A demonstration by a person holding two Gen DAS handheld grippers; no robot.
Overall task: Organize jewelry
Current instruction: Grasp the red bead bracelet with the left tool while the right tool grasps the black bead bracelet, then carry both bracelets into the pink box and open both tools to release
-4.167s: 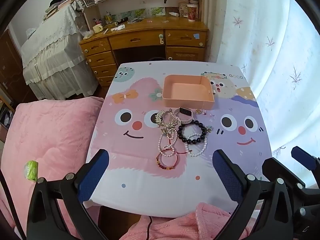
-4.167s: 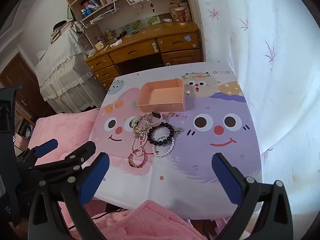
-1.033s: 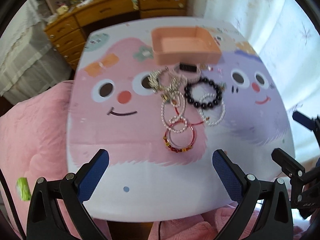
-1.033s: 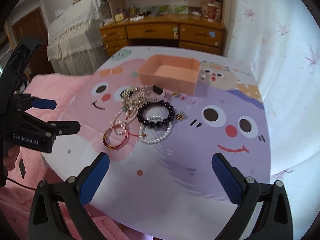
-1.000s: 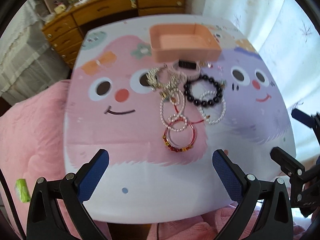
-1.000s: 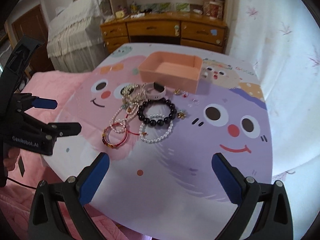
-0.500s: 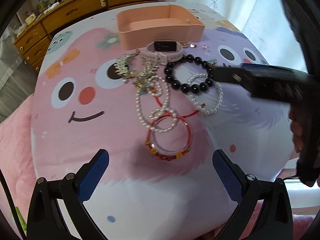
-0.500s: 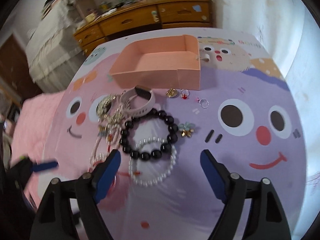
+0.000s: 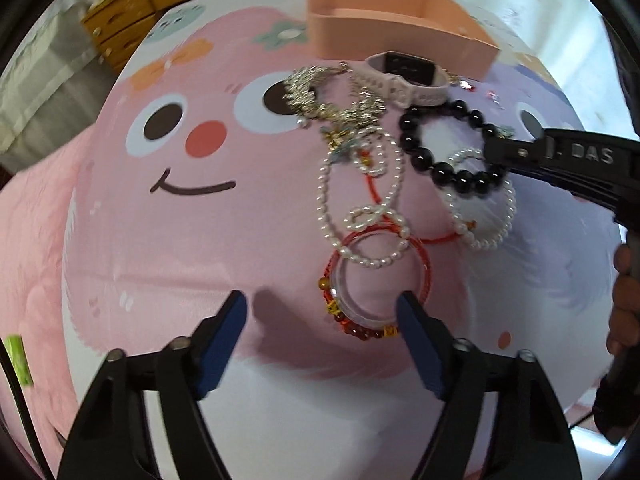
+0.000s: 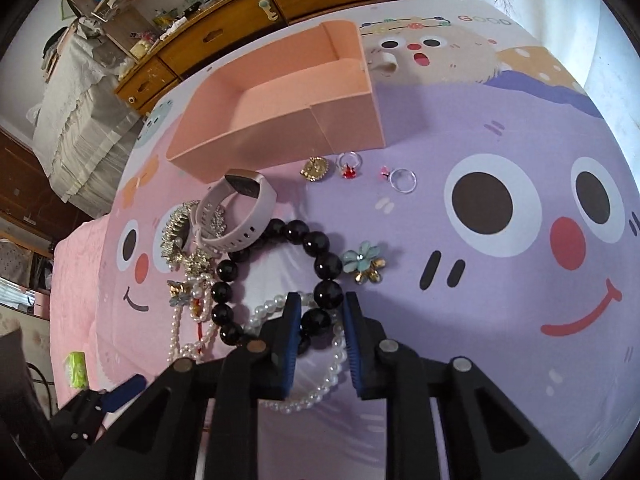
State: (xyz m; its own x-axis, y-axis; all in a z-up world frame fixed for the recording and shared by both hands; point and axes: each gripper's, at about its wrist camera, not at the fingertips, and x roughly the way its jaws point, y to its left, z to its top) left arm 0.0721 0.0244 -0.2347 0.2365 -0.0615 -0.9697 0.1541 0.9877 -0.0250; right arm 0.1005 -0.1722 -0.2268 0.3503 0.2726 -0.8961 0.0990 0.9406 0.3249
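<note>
Right claw (image 10: 319,320): fingers closed to a narrow gap around one black bead of the bead bracelet (image 10: 280,276); firm clamping cannot be told. Left claw (image 9: 322,320): spread open, nothing held, set low over the cloth (image 9: 160,240); its right fingertip is seen touching or just beside the red bangle (image 9: 378,284).

Bead bracelet: large glossy black beads in a ring, lying over a pearl bracelet (image 10: 328,364).

Pearl strand (image 9: 360,200): looped, white, overlapping the bangle.

Watch (image 10: 240,212): pale pink strap, dark face, placed just before the tray (image 10: 280,92).

Tray: peach, open-topped, shown bare inside.

Rings (image 10: 376,172) and a flower charm (image 10: 364,266): scattered on the cloth, apart from the pile.

Cloth: pink and lilac, printed with cartoon faces.

Room: wooden desk (image 10: 280,4) behind; white curtain at right.
</note>
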